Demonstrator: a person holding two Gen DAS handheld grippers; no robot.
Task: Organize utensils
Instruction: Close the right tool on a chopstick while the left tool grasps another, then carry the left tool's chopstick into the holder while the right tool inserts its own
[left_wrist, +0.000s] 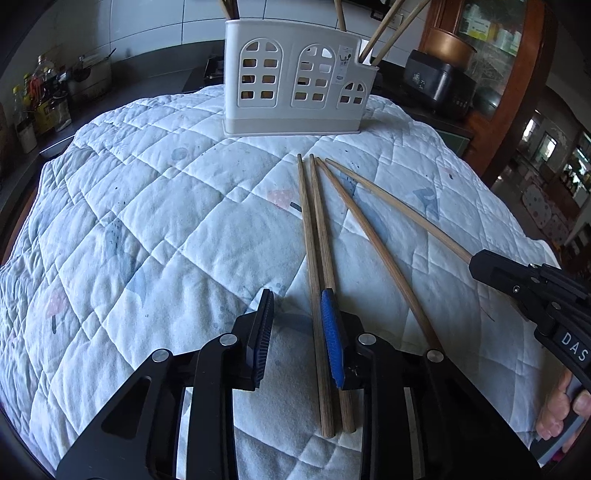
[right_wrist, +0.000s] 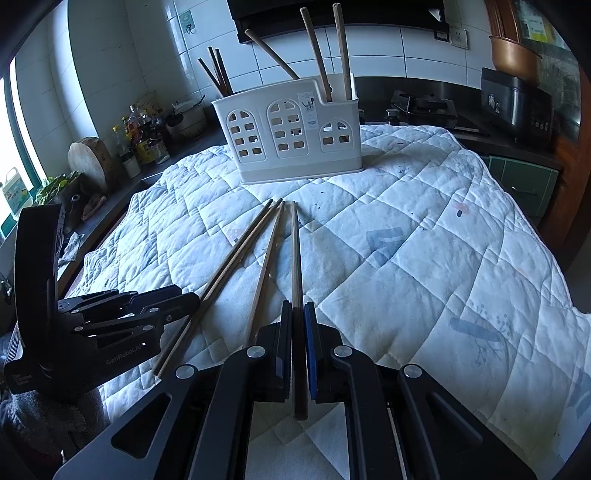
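Several wooden chopsticks lie on a quilted cloth in front of a white utensil holder with arched cut-outs, which has more chopsticks standing in it. My left gripper is open. One dark chopstick lies between its jaws against the blue right pad, and a second one runs under that pad. A lighter chopstick lies loose to the right. My right gripper is shut on the near end of another chopstick, also seen from the left wrist as a black gripper holding a chopstick.
The holder stands at the far edge of the cloth. Behind it are a dark counter with bottles on the left, a stove and a black cooker on the right. A person's hand holds the right gripper.
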